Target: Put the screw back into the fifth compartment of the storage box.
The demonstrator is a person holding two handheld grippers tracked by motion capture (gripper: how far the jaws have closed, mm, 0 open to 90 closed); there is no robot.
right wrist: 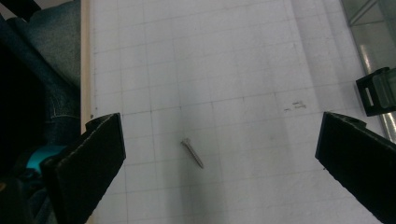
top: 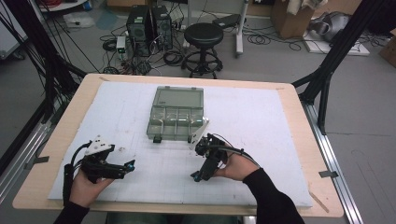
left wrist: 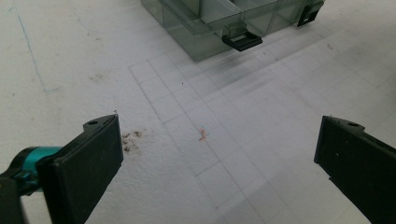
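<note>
A smoky clear compartment box (top: 177,114) lies in the middle of the white board, its lid open toward the far side and two black latches on its near wall. In the left gripper view the box (left wrist: 205,28) is ahead of the jaws, with a latch (left wrist: 242,41) facing me. My left gripper (top: 130,164) (left wrist: 219,128) stands open over bare board. My right gripper (top: 195,176) (right wrist: 222,123) is open too, pointing back toward the table's near edge. A small grey screw (right wrist: 192,152) lies flat on the board between its jaws, touched by neither.
The white gridded board (top: 116,112) covers a wooden table (top: 299,140). Brown specks (left wrist: 132,140) and a small red mark (left wrist: 202,134) dot the board. A box latch (right wrist: 376,91) sits at the right of the right gripper view, the person's trouser leg (right wrist: 51,60) at its left.
</note>
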